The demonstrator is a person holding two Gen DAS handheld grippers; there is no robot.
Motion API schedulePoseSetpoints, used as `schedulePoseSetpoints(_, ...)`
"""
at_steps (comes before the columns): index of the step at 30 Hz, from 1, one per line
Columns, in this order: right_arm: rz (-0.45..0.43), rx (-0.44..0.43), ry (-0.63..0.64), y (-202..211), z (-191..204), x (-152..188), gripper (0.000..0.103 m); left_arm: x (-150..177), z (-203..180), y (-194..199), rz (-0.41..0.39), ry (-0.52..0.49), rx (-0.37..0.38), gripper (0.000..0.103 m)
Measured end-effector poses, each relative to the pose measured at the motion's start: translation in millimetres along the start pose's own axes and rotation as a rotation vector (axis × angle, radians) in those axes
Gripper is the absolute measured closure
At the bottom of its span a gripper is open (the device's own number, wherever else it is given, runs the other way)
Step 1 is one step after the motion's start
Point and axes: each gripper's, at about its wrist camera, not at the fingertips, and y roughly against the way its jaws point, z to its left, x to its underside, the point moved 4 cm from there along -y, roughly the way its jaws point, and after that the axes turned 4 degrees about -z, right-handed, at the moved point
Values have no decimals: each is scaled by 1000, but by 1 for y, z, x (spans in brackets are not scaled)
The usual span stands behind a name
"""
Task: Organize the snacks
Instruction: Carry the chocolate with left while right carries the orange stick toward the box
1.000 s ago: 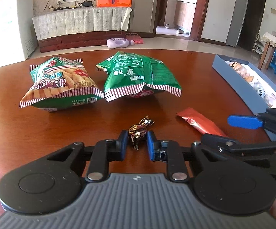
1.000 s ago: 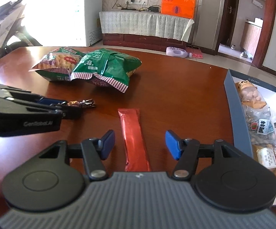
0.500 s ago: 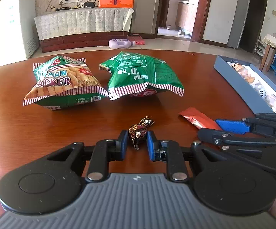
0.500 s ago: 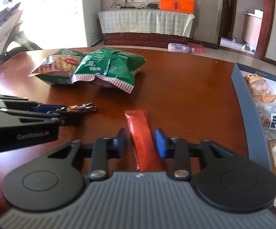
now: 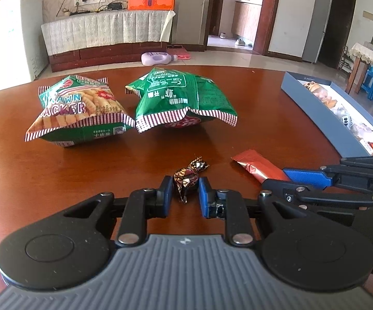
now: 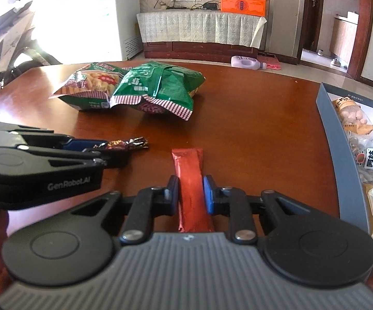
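Note:
My left gripper (image 5: 185,193) is shut on a small brown foil-wrapped candy (image 5: 186,178) just above the brown table; the candy also shows in the right wrist view (image 6: 124,144). My right gripper (image 6: 191,190) is shut on a long red snack packet (image 6: 190,178), which also shows in the left wrist view (image 5: 258,165). Two puffed snack bags lie further back: a prawn cracker bag (image 5: 75,111) and a green bag (image 5: 184,98). A blue box (image 5: 313,108) with several snacks stands at the right.
The blue box's near wall (image 6: 341,165) runs along the right of my right gripper. The left gripper's body (image 6: 39,165) is close on the left of the right one. The table's far edge curves behind the bags.
My right gripper has closed from wide open onto the red packet and lifted slightly. My left gripper has kept its hold on the candy and risen a little.

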Motion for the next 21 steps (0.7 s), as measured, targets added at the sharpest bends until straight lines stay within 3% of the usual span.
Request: schedulePoseSetpoints(21, -69, -8, -25, 41, -10, -13, 79, -12, -13, 24, -28, 13, 0, 77)
